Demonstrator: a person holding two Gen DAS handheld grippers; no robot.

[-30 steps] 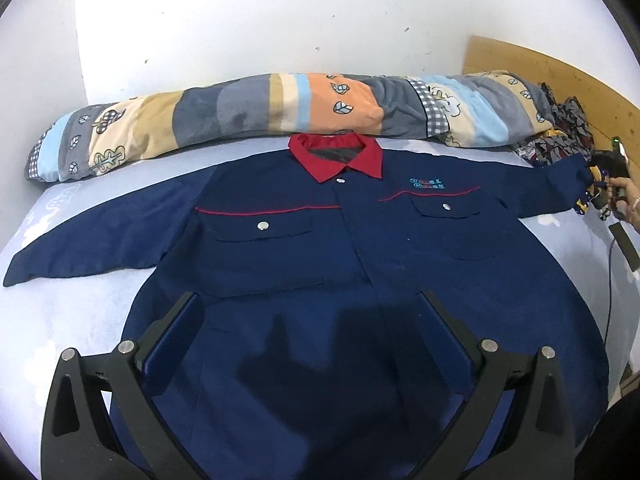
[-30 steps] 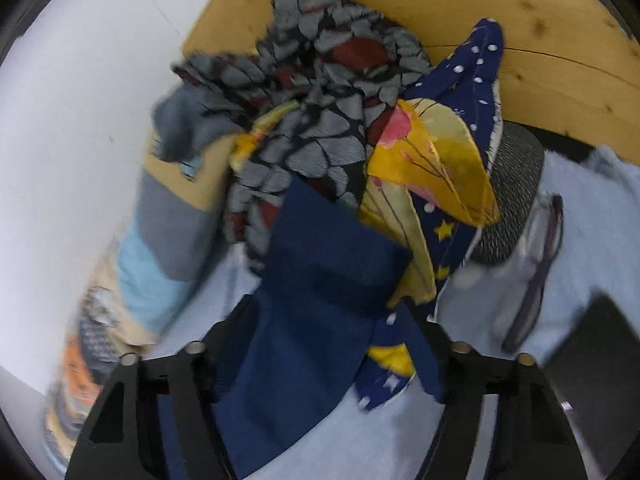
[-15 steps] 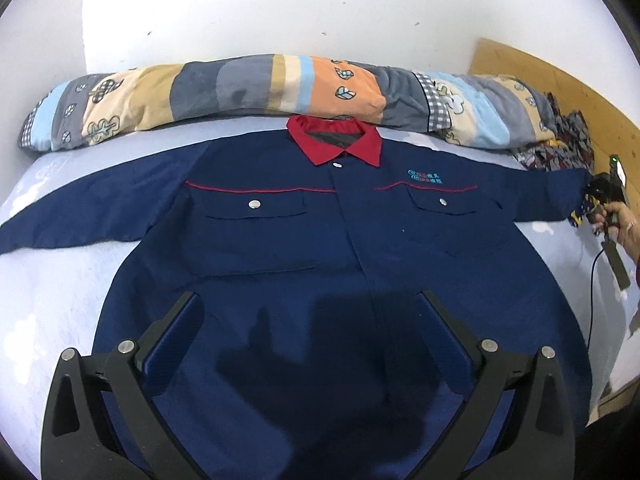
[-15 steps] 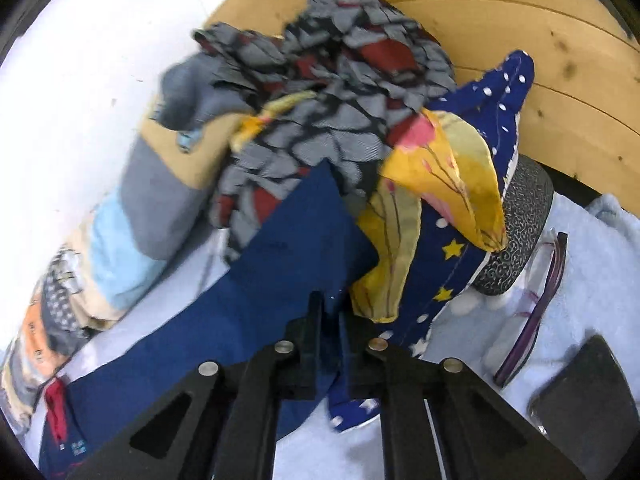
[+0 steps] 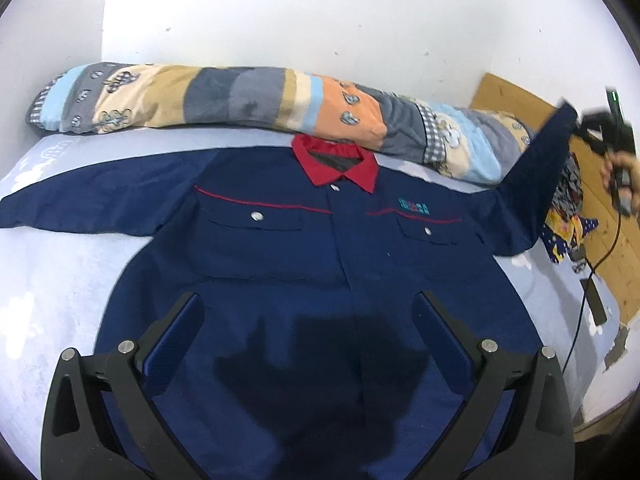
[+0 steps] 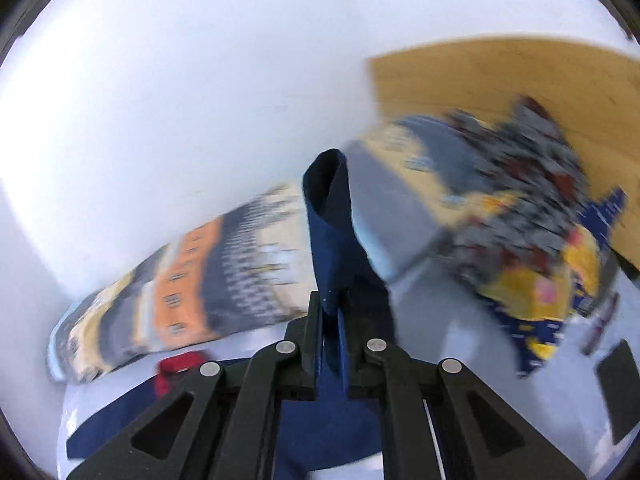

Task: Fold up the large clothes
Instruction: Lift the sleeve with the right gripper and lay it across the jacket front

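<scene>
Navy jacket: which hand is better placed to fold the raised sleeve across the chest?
Right. The right gripper is shut on the sleeve cuff and holds it above the bed. The left gripper is open and holds nothing above the navy jacket.

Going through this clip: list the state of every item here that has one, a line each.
Navy jacket: spread flat on the bed, front up, buttoned.
Its right-hand sleeve: lifted off the bed, cuff pinched.
Its left-hand sleeve: lying flat, stretched out.
Right tool: shut on the sleeve cuff.
Left tool: open, empty, above the jacket hem.
Patterned quilt: rolled up along the wall.
Clothes pile: crumpled, unfolded.
</scene>
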